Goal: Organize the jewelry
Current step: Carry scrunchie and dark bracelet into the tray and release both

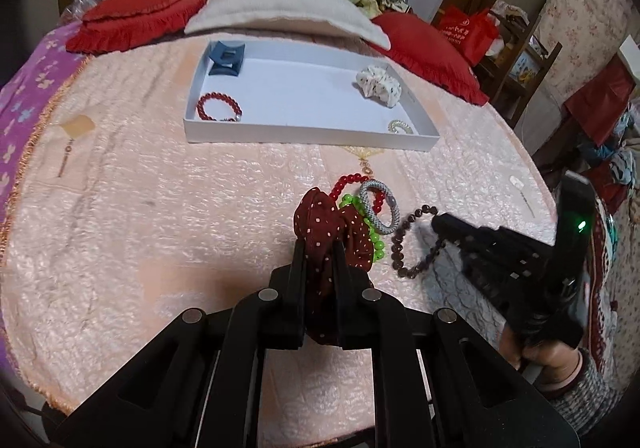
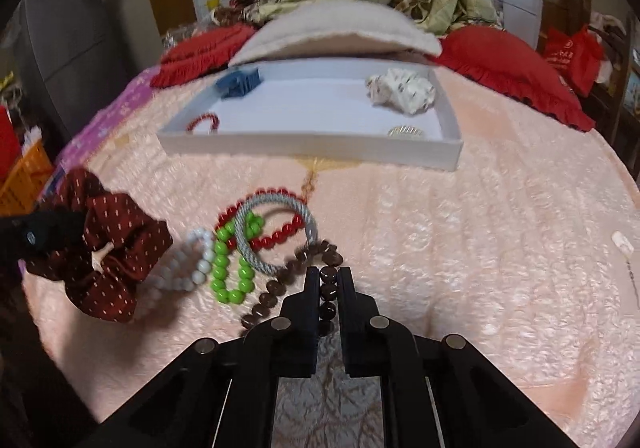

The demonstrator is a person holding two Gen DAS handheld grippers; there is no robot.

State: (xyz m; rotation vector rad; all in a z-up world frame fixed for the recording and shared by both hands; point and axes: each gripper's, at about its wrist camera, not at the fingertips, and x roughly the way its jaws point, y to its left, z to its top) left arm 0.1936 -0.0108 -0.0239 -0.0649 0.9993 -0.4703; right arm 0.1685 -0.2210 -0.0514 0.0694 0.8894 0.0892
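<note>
My left gripper (image 1: 319, 246) is shut on a dark red dotted scrunchie (image 1: 320, 220), which also shows at the left of the right wrist view (image 2: 116, 244). My right gripper (image 2: 329, 273) is shut on a brown bead bracelet (image 2: 316, 260), seen also in the left wrist view (image 1: 416, 244). Beside them lie a green bead bracelet (image 2: 230, 268), a red bead bracelet (image 2: 276, 236), a grey hair tie (image 2: 272, 232) and a white bead bracelet (image 2: 192, 268). A white tray (image 1: 304, 138) farther back holds a blue claw clip (image 1: 226, 58), a red bracelet (image 1: 218, 108), a white scrunchie (image 1: 380, 84) and a clear coil tie (image 1: 400, 126).
All lies on a bed with a pink quilted cover (image 1: 160, 216). A beige pillow (image 1: 280, 8) and red cushions (image 1: 136, 16) sit behind the tray. Shelves and a red bag (image 1: 468, 32) stand to the right of the bed.
</note>
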